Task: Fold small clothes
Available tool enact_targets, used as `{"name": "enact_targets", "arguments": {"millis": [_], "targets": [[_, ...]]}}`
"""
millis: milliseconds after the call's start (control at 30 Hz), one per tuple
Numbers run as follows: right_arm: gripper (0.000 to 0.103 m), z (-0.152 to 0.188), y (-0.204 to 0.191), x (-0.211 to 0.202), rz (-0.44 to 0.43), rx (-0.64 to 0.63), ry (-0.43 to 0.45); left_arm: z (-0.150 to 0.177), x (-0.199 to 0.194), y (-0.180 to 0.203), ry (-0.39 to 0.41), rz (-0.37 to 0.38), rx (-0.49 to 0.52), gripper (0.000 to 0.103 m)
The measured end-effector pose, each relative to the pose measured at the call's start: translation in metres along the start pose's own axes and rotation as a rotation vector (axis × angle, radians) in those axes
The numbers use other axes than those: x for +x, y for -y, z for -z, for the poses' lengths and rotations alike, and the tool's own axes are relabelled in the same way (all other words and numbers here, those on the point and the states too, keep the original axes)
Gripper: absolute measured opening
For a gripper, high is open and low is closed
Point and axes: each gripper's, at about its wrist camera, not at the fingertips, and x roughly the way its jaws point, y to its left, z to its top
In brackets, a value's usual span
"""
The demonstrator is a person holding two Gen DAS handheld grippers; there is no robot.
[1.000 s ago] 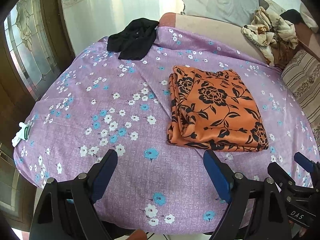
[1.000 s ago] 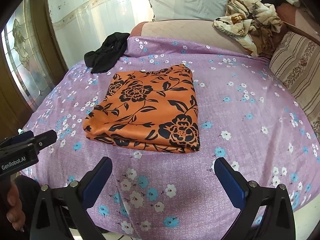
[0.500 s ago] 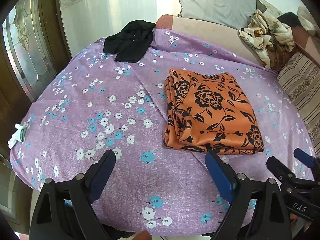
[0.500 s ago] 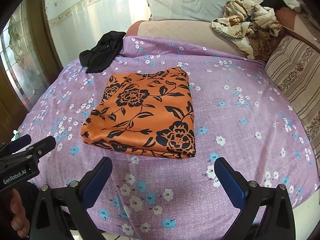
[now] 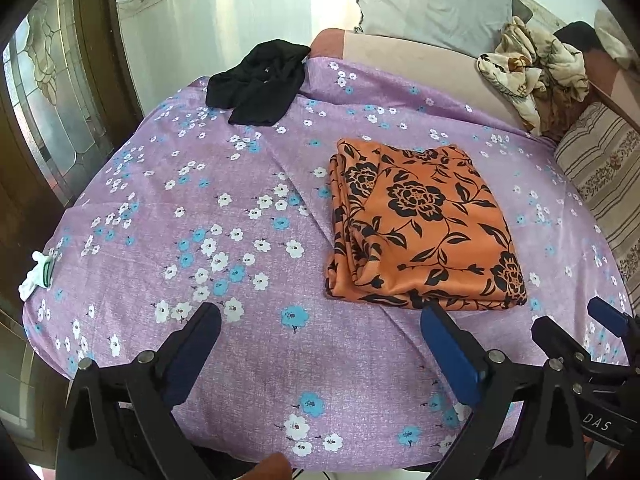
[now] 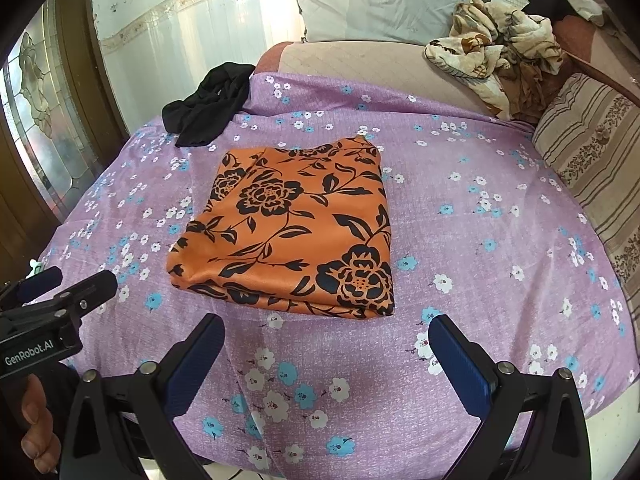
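Already the orange floral garment [image 5: 424,228] is folded into a flat rectangle on the bed [image 5: 240,360]. Both grippers, left [image 5: 320,344] and right [image 6: 326,352], are held spread and empty, the left's fingers having just opened. A crumpled black garment [image 5: 256,84] is left unfolded.

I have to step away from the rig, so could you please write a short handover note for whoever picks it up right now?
Left gripper: jaws have just been opening, now wide, nothing between them, above the near edge of the bed.
Right gripper: open and empty, also near the bed's front edge.
Orange floral garment: folded into a neat rectangle, flat on the purple floral sheet, touched by neither gripper.
Black garment: crumpled at the far left corner of the sheet, not folded.
Done: the orange piece.
Left: probably the black piece; the patterned heap by the pillows may follow.
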Motion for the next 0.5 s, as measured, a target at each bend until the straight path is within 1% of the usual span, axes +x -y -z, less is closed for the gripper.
{"name": "enact_targets", "arguments": {"millis": [233,500], "targets": [[0.103,-0.001,-0.002,0.000,-0.003,-0.006,0.000,-0.004,0.002,0.002,-0.009,0.038,-0.008,0.100],[0.103,-0.003,-0.001,0.000,0.004,-0.005,0.003,-0.009,0.003,0.010,-0.005,0.048,-0.003,0.100]]}}
